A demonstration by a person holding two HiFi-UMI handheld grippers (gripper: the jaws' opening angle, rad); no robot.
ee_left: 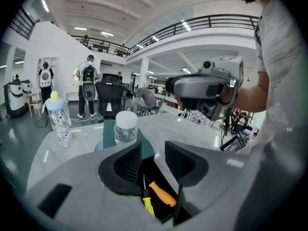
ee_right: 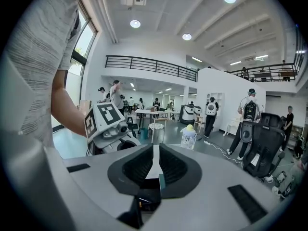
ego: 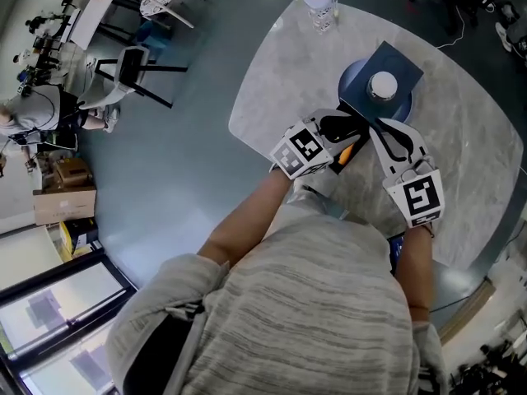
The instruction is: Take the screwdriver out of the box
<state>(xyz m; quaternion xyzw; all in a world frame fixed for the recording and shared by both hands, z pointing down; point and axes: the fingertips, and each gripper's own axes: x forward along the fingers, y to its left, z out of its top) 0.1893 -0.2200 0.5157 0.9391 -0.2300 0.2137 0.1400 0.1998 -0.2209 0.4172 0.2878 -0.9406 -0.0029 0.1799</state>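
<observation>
An orange-handled screwdriver lies in an open black box on the marble table, beside a yellow-handled tool. My left gripper hovers just above the box, open, with its jaws either side of the screwdriver's shaft end and not touching it. My right gripper is shut, close to the right of the left one. A black, teal-edged part of the box sits right under its jaws; whether they pinch it I cannot tell.
Beyond the box a white-capped jar stands on a dark blue square over a blue plate. A clear bottle with a yellow cap stands at the table's far edge. Chairs and people fill the hall behind.
</observation>
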